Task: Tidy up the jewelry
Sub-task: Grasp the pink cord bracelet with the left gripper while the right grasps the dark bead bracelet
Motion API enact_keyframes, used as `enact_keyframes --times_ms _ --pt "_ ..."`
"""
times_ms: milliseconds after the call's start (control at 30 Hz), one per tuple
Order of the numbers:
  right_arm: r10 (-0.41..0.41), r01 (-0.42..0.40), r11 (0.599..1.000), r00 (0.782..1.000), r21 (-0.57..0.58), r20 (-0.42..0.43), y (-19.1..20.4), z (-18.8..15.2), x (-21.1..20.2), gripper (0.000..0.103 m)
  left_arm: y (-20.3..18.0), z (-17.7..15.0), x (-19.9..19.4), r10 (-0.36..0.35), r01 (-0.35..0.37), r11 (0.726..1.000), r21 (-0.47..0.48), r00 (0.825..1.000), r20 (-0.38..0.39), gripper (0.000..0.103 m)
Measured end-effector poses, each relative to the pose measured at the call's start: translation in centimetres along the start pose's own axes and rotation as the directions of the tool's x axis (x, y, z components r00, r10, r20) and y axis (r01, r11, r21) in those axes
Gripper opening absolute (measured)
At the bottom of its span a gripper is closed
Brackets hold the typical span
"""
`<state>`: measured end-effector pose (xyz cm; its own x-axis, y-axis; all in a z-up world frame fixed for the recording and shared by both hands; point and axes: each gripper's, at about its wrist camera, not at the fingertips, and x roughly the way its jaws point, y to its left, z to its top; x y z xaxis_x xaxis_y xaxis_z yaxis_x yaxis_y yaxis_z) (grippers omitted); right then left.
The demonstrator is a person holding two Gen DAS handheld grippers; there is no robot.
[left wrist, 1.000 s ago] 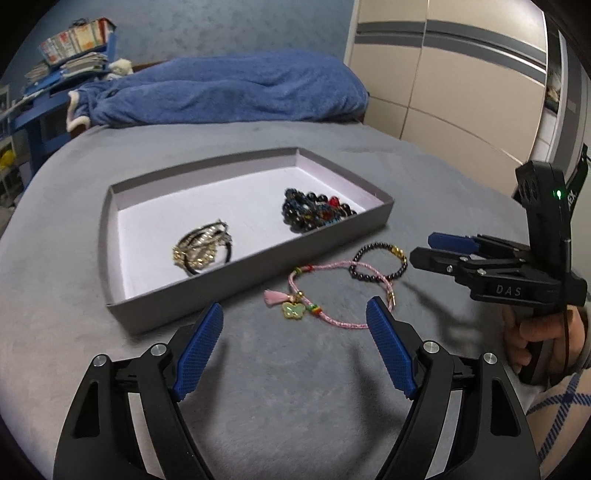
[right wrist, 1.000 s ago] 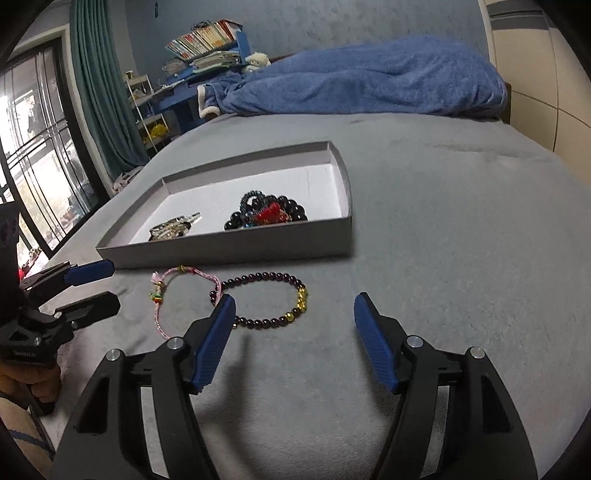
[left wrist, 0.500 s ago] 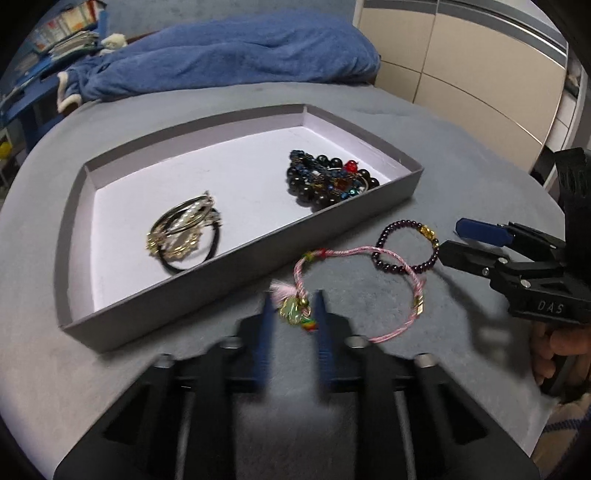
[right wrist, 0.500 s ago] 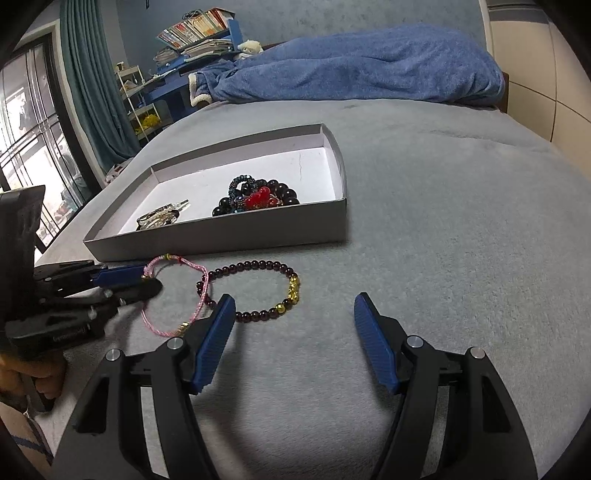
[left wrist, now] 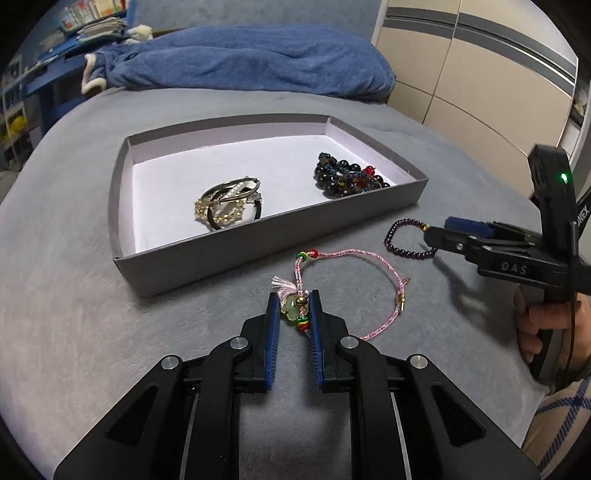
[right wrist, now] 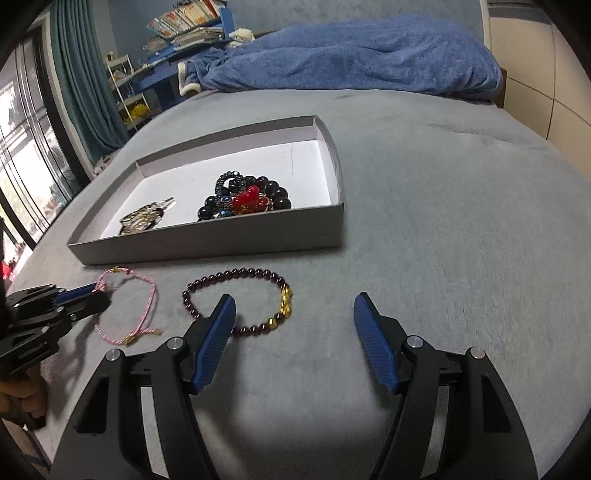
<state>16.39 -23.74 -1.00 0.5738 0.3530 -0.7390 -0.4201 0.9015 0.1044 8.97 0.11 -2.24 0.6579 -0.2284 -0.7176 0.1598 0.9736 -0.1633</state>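
A grey tray [left wrist: 258, 254] on the grey bed holds gold bangles [left wrist: 229, 205] on the left and dark beaded bracelets [left wrist: 347, 177] on the right. In front of it lie a pink cord bracelet [left wrist: 354, 258] with a green charm and a dark purple bead bracelet [right wrist: 236, 299] with gold beads. My left gripper [left wrist: 293, 306] is shut on the pink bracelet's green charm end. My right gripper [right wrist: 293, 314] is open and empty, low over the purple bracelet; it also shows in the left wrist view [left wrist: 443, 230]. The tray [right wrist: 221, 240] and pink bracelet [right wrist: 144, 306] show in the right wrist view.
A blue blanket [left wrist: 251, 62] lies at the far end of the bed. Beige wardrobe doors [left wrist: 480, 74] stand at the right. A shelf with books [right wrist: 184, 26] and a curtained window [right wrist: 37, 110] are at the left. The bed drops off beyond its edges.
My left gripper moved forward to the pink bracelet and closed from wide open onto its charm end. My right gripper moved closer to the purple bracelet and stayed open.
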Motion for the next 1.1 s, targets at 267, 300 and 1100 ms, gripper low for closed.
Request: enact_keyframes --times_ms 267,300,1100 --pt "-0.018 0.016 0.999 0.999 -0.052 -0.029 0.9 -0.3 0.9 0.043 0.1 0.0 0.2 0.003 -0.003 1.000 -0.002 1.000 -0.009 0.017" --pt "-0.007 0.005 0.998 1.000 -0.058 -0.028 1.0 -0.4 0.8 0.040 0.1 0.0 0.3 0.003 -0.003 1.000 -0.002 1.000 -0.009 0.017" --pt "0.162 -0.160 0.986 0.983 -0.036 0.083 1.5 -1.0 -4.2 0.008 -1.4 0.6 -4.5 -0.062 0.054 0.997 0.064 0.988 0.142 0.016"
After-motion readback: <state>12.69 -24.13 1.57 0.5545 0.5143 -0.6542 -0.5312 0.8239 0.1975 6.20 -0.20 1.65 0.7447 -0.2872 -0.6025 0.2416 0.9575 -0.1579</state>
